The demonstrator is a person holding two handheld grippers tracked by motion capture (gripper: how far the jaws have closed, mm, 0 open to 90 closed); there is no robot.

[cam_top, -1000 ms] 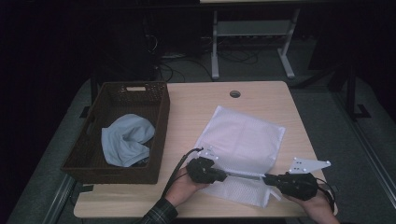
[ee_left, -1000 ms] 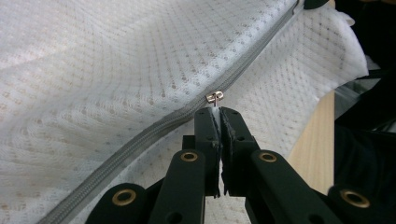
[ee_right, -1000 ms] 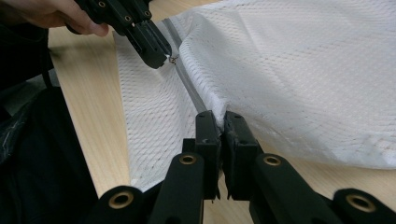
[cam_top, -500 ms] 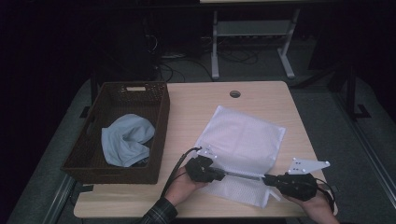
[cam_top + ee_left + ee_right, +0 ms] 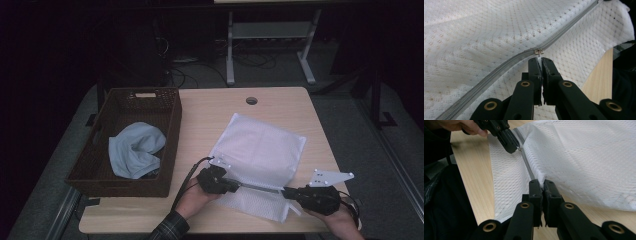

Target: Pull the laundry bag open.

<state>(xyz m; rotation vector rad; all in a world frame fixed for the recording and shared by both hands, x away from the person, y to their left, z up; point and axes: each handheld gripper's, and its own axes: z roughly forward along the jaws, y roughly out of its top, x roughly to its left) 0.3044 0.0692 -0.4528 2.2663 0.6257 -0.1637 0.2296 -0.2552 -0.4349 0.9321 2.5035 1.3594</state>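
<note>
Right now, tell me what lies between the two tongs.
In the high view, a taut grey zipper of the white mesh bag runs between the left tongs and the right tongs.

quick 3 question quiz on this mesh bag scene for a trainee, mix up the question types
1. True or false: the left hand-held gripper is shut on the zipper pull of the white mesh bag.
2. What lies in the brown basket?
A. a blue cloth
B. a red cup
C. a book
3. Fill in: the right hand-held gripper grips the bag's edge at the ___ line.

Key:
1. true
2. A; the blue cloth
3. zipper
</note>
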